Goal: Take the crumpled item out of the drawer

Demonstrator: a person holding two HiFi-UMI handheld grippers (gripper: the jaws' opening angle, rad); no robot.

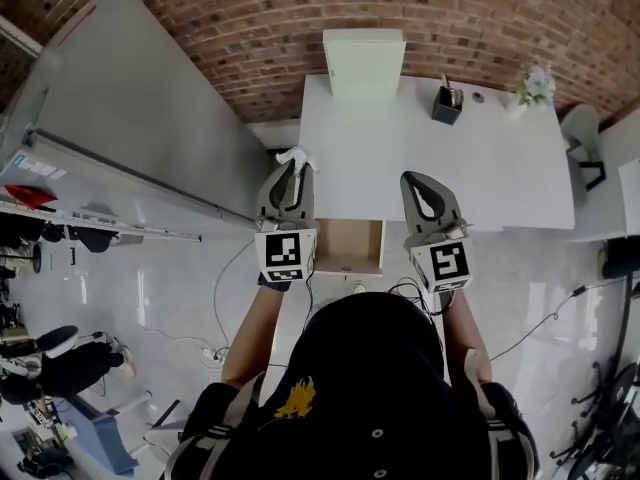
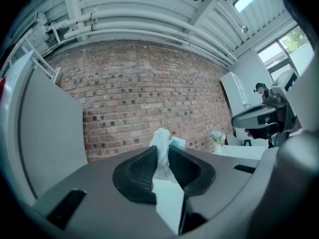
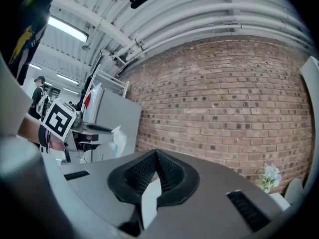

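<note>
A crumpled white item (image 1: 298, 156) is pinched at the tip of my left gripper (image 1: 295, 168), held up past the left edge of the white desk (image 1: 500, 178). In the left gripper view the crumpled item (image 2: 161, 139) sticks up between the jaws of the left gripper (image 2: 160, 153), which are shut on it. The wooden drawer (image 1: 348, 246) stands open below the desk's front edge, its inside bare. My right gripper (image 1: 414, 182) hovers over the desk's front right of the drawer. In its own view the right gripper (image 3: 156, 156) is shut with nothing between the jaws.
A dark pen holder (image 1: 447, 104) and a small flower plant (image 1: 535, 86) stand at the desk's back. A white box (image 1: 364, 60) sits against the brick wall. A grey panel (image 1: 130, 118) leans at the left. Cables (image 1: 225, 308) trail on the floor.
</note>
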